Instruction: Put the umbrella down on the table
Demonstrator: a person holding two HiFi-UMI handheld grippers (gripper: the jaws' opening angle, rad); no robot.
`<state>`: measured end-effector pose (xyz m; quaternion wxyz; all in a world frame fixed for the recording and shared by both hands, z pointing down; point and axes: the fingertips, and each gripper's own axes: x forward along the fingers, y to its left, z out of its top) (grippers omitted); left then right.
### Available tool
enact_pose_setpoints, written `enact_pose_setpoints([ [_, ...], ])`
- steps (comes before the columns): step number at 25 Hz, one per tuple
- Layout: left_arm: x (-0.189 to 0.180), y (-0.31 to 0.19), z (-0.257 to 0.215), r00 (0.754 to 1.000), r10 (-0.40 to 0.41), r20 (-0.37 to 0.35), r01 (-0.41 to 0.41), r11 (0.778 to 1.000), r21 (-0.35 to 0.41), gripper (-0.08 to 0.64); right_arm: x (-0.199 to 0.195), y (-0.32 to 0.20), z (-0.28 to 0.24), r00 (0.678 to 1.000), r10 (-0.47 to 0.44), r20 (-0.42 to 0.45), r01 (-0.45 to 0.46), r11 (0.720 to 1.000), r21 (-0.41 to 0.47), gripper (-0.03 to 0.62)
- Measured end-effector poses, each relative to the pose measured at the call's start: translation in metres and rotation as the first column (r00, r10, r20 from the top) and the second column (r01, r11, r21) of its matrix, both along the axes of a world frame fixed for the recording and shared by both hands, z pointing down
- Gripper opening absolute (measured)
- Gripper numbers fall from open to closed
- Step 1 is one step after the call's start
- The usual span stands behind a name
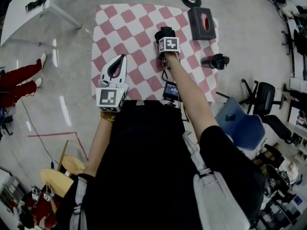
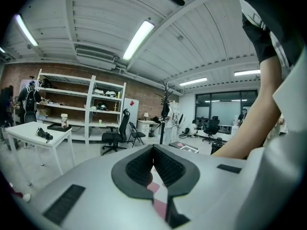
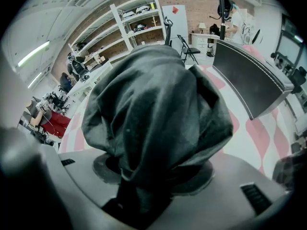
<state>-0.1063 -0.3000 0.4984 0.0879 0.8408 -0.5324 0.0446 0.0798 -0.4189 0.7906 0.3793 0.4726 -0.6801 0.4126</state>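
The right gripper (image 1: 166, 38) grasps the umbrella (image 3: 153, 109) steeply end-down; let go so, it may topple against the box (image 1: 202, 23) at two o'clock. The left gripper (image 2: 153, 148) is clenched, empty

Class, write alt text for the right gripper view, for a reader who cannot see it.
A folded dark grey umbrella fills the view, its fabric bunched between the right gripper's jaws. Beneath it lies a pink-and-white checked table, with a dark box at the right.
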Motion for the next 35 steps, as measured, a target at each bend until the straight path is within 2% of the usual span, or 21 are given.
enact_pose_setpoints([
  [5,0.004,0.002,0.003,1.0,0.008,0.001,-0.008,1.0,-0.027,0.014,-0.002,0.001,-0.002,1.0,0.011,0.027,-0.011,1.0,-0.023,0.25],
  [9,0.004,-0.001,0.001,1.0,0.011,-0.001,-0.011,1.0,0.0,0.014,-0.003,0.0,-0.003,0.999,0.008,0.033,-0.007,1.0,-0.027,0.255],
  [19,0.001,-0.002,0.001,1.0,-0.001,0.001,0.001,1.0,-0.001,0.014,-0.003,0.004,-0.002,0.999,-0.001,0.045,0.004,0.998,-0.063,0.256],
  [30,0.009,0.001,0.002,1.0,0.01,0.006,-0.01,1.0,-0.029,0.014,0.003,0.01,-0.005,0.997,0.028,0.077,-0.023,0.997,-0.069,0.258],
  [35,0.016,0.001,0.006,1.0,0.026,0.008,-0.025,0.999,-0.036,0.014,0.004,0.011,-0.01,0.996,0.009,0.086,-0.004,0.999,-0.05,0.258],
])
